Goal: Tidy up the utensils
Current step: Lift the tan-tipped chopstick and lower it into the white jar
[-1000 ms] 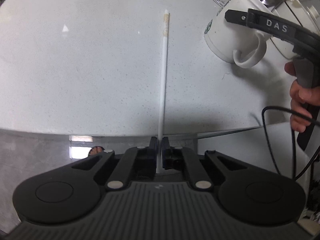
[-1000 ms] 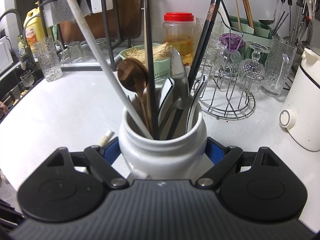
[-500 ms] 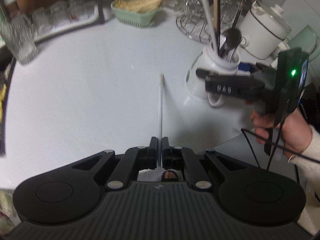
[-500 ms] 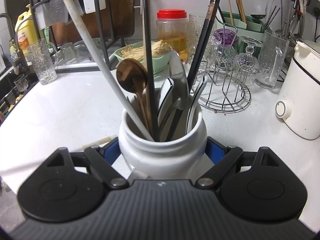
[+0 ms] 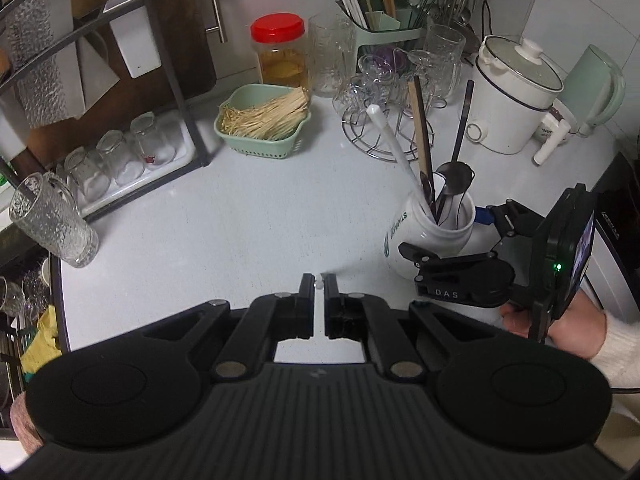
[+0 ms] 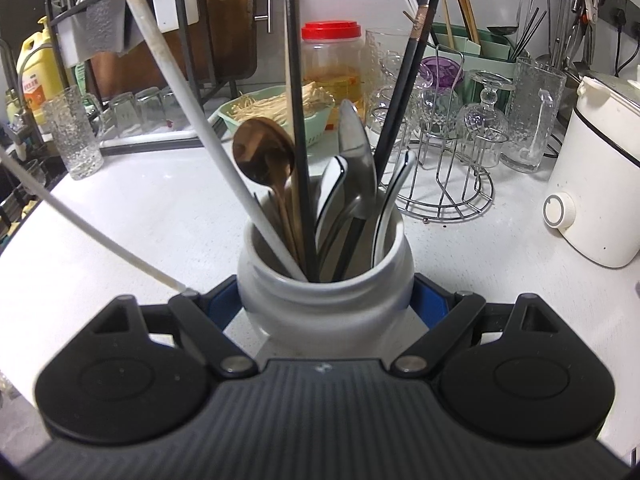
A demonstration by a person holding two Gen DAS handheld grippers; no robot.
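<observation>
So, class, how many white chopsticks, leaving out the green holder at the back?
2: the leaning chopstick stands in the mug; the held chopstick is pinched in the left claw. More may hide in the mug.

Both views: indoor light, moderately bright, soft, coming from above. Countertop (image 5: 224, 216) pale grey in left view, near blown-out white in right view. Soft shadow beside utensil jar (image 6: 324, 300) and under wire glass rack (image 6: 448, 196). Small highlights on glasses, on metal spoon (image 6: 356, 160). Strong fisheye bending: rack (image 5: 120, 40) bars and counter edges curve; dark vignette in frame corners. Focus fair at centre, softer at rim; gripper bodies in foreground dark, low detail. Slight grain in shadows
</observation>
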